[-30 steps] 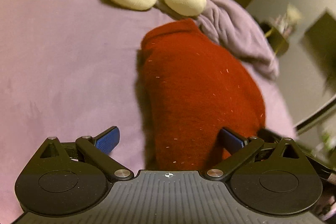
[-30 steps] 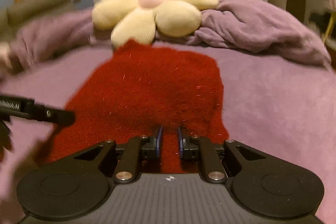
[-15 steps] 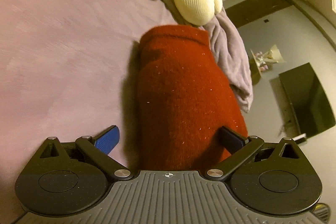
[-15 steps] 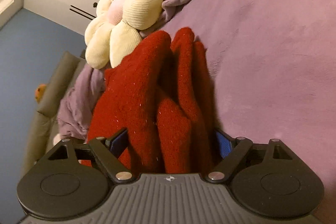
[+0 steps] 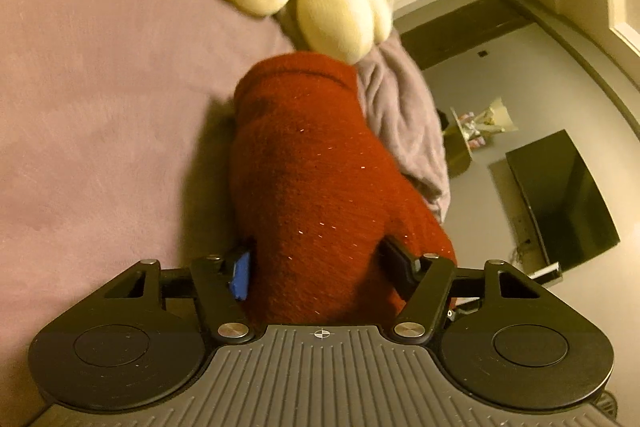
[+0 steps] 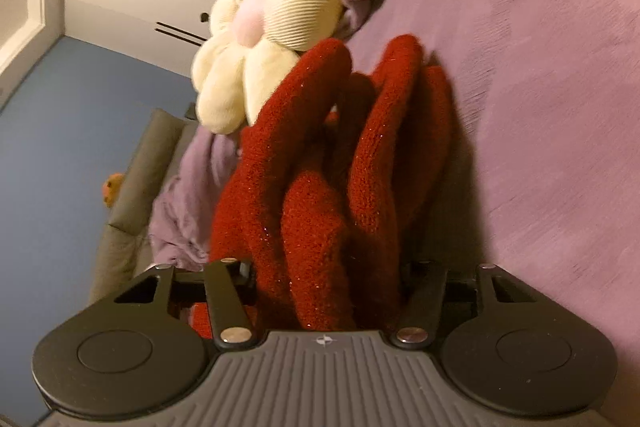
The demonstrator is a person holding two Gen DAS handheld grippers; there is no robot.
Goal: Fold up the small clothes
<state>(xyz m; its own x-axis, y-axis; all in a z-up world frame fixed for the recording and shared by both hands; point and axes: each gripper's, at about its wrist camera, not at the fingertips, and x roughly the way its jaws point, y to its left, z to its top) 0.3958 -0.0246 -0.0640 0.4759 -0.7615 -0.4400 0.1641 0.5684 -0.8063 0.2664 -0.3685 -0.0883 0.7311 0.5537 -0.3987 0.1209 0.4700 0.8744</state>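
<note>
While clamped, red garment (image 5: 320, 187) fills both tongs.

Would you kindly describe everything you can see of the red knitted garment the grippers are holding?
The red garment is a fuzzy, thick knit flecked with tiny glinting threads. It is bunched into several upright folds, clearest in the right wrist view. The left gripper and the right gripper each clamp a thick bundle of it between their fingers. It sits over the purple bedcover, its far end next to the cream flower cushion. What kind of garment it is cannot be told.
</note>
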